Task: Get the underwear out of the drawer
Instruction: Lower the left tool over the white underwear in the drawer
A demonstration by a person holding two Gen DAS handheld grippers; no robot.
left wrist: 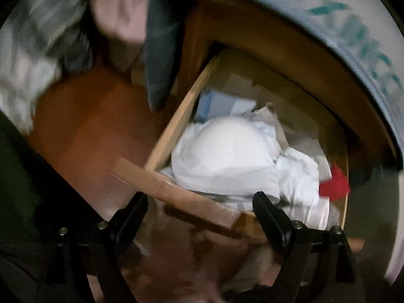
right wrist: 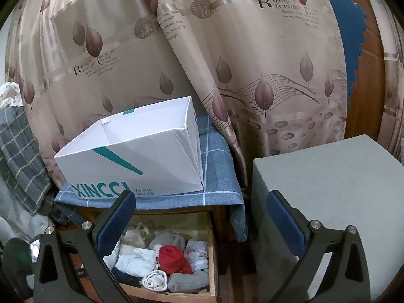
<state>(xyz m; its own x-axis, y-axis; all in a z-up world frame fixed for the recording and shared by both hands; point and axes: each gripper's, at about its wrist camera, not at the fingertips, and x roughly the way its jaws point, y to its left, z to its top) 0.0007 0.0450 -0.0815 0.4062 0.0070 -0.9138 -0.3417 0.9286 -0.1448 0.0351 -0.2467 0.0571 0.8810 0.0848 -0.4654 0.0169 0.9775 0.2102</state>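
Beige curtain [right wrist: 227, 50] printed with leaves fills the background of the right wrist view, hanging behind a nightstand draped in blue checked cloth [right wrist: 217, 156]. On the cloth sits an open white shoe box [right wrist: 141, 156] with teal lettering. Below it the wooden drawer [right wrist: 213, 257] stands pulled out, packed with rolled and folded garments: white pieces, grey ones, and a red underwear [right wrist: 173, 258] bundle near the middle. The right gripper [right wrist: 202, 229] hangs above the drawer, its blue-padded jaws spread wide and holding nothing; the red bundle lies just below and between them, untouched. A grey padded stool [right wrist: 341, 189] stands to the right.

Seen from the left wrist, blurred by motion, orange-brown floor [left wrist: 88, 131] lies beside the same drawer [left wrist: 174, 126]. White fabric [left wrist: 227, 156] is heaped inside it, and the red underwear [left wrist: 334, 184] shows at its right edge. The left gripper [left wrist: 200, 207] is open and empty, its black fingertips near the drawer's front edge, the red bundle off to the right of them.
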